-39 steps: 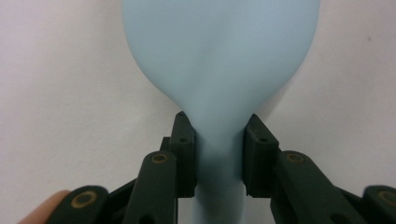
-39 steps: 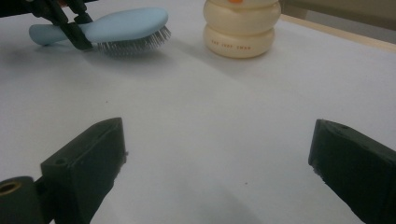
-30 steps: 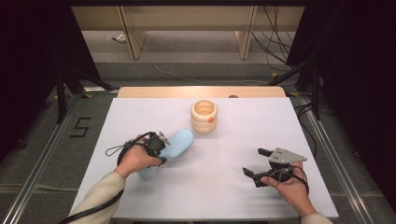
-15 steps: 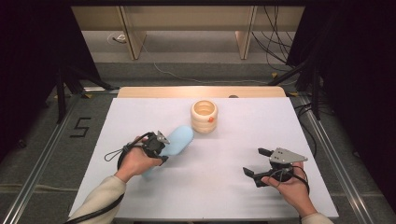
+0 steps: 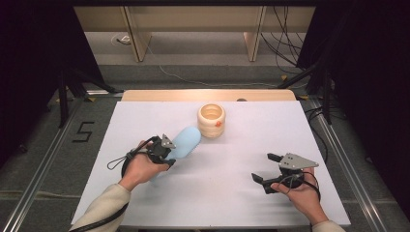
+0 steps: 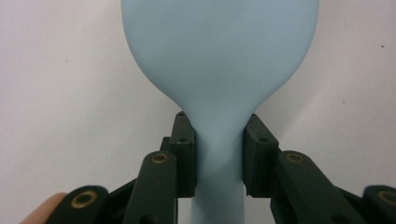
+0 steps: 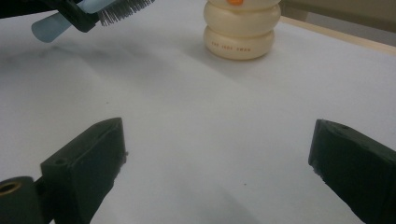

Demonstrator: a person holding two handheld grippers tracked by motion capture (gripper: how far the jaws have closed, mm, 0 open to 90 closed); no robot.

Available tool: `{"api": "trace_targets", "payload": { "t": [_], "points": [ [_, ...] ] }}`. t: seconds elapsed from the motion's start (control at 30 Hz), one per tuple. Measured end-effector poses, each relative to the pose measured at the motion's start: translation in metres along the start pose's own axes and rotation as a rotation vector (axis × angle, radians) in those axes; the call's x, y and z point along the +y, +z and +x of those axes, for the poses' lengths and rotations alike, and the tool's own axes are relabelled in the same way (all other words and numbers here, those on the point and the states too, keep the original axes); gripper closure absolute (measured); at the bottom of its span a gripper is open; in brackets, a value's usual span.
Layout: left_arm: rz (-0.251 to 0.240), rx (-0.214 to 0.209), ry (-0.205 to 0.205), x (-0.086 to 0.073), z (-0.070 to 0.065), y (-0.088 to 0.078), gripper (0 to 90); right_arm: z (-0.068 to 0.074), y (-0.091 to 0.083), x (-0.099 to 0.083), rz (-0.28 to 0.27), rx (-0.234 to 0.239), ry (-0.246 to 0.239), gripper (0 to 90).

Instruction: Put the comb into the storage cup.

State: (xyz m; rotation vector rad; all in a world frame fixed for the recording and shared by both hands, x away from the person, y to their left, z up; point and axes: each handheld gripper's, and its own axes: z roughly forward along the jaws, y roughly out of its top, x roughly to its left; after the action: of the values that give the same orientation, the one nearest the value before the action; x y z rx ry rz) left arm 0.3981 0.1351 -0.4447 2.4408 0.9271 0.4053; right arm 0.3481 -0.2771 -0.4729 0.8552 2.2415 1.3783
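The left gripper (image 5: pixel 167 151) is clamped on the narrow neck of a pale blue hairbrush (image 5: pixel 186 141). In the left gripper view both black pads press against the neck of the brush (image 6: pixel 219 158), and the broad blue head (image 6: pixel 219 51) extends away from the jaws. In the right gripper view the brush's dark bristles (image 7: pixel 126 10) face downward, and the brush is held clear of the white table surface (image 5: pixel 232 193).

The brush head points toward a cream-coloured ribbed container (image 5: pixel 211 120), which stands upright near the far edge of the table. The head sits near the container's left side, without contact. The container is open at the top; its interior appears cream, and its contents cannot be determined. An orange mark (image 5: pixel 218 123) is on its side wall. In the right gripper view the container (image 7: pixel 241 29) shows stacked rounded rings with small printed lettering on the lowest ring.

The right gripper (image 5: pixel 265 170) is held just above the table at the near right, well apart from the brush and the container. Its jaws stand wide apart with nothing between them.
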Motion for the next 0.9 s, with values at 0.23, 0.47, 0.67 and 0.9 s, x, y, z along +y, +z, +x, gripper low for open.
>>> {"api": "trace_targets", "payload": {
  "t": [0.23,0.47,0.67,0.9],
  "points": [
    [-0.003,-0.008,0.009,0.0007,-0.0011,-0.0016,69.5,-0.0001,0.0001,0.0001,-0.002,0.000,-0.001,4.8],
    [-0.024,-0.004,0.003,0.0021,-0.0017,-0.0044,69.5,-0.0001,-0.0001,0.0002,-0.004,-0.001,0.001,4.8],
    [-0.041,-0.002,-0.003,0.0030,-0.0017,-0.0059,69.5,-0.0003,0.0000,0.0001,-0.003,-0.003,0.001,4.8],
    [-0.070,-0.005,-0.028,0.0034,-0.0014,-0.0069,69.5,-0.0002,-0.0001,0.0001,-0.003,-0.004,0.001,4.7]
  ]
}}
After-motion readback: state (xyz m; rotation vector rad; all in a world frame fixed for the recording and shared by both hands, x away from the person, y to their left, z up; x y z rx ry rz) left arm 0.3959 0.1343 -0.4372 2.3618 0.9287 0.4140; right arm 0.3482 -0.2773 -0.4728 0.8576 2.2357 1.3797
